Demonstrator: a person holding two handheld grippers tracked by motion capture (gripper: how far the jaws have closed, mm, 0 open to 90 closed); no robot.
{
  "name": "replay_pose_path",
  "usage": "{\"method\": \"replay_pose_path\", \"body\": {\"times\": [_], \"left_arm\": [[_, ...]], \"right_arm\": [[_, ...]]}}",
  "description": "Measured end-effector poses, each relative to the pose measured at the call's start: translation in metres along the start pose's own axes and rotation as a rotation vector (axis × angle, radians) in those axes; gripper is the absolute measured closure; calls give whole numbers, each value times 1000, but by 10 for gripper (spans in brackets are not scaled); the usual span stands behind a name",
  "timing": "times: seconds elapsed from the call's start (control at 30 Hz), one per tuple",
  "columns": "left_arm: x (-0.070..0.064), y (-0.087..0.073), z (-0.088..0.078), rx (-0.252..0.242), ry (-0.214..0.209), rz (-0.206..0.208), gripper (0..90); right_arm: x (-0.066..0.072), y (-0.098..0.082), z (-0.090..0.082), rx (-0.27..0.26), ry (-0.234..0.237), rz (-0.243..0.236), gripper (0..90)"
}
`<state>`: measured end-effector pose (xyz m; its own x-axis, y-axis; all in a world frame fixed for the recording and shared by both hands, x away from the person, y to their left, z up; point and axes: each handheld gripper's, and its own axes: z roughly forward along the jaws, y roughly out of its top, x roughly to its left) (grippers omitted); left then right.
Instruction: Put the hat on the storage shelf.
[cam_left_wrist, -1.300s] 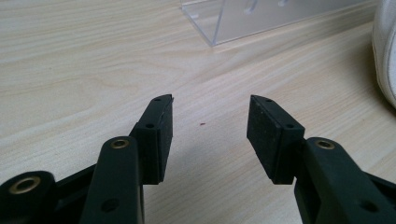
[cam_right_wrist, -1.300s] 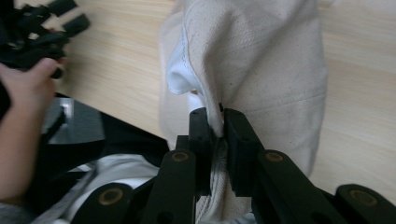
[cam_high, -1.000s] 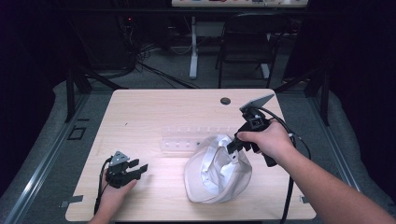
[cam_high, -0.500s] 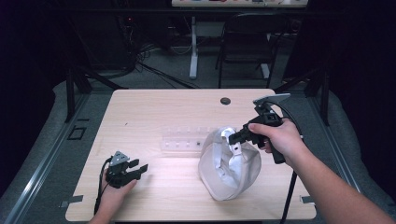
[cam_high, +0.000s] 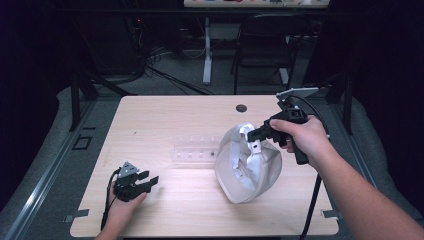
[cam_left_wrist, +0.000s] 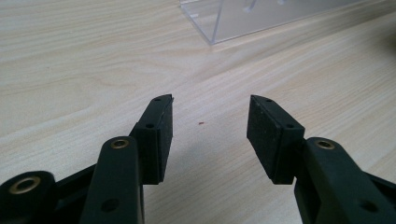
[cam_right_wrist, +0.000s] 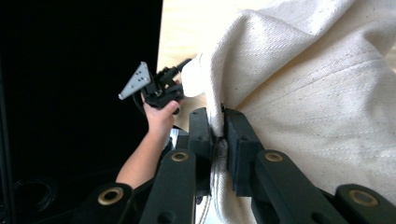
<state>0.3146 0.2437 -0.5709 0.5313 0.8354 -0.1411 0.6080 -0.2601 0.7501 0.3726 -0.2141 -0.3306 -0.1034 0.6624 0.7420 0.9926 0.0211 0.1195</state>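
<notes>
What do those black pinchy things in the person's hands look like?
Each gripper, left gripper and right gripper, is black, with two flat rectangular pads on jointed bars with brass-coloured pins. A grey three-cornered plate sits on top, and a black cable trails off. The forearms are bare.

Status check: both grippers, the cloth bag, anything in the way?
Right gripper shut on cloth bag rim, bag lifted upright on the table. Left gripper open, empty, low over the table. Clear plastic box lies beside the bag, not blocking.
</notes>
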Motion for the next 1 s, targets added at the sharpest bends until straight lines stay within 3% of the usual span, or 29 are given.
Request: {"method": "replay_pose_path", "body": {"times": [0.17,0.5,0.77,0.9,1.0], "left_arm": [[0,0,0,-2,-2,0,501],[-3,0,0,-27,-3,-8,484],[-7,1,2,-22,0,8,461],[-11,2,2,-22,10,34,456],[-22,5,4,-25,3,85,450]], "right_arm": [[9,9,0,-25,19,-23,822],[20,27,-4,-66,34,-25,822],[27,45,-17,-145,39,-8,822],[27,49,-19,-170,39,-9,822],[30,57,-20,-202,43,2,822]]}}
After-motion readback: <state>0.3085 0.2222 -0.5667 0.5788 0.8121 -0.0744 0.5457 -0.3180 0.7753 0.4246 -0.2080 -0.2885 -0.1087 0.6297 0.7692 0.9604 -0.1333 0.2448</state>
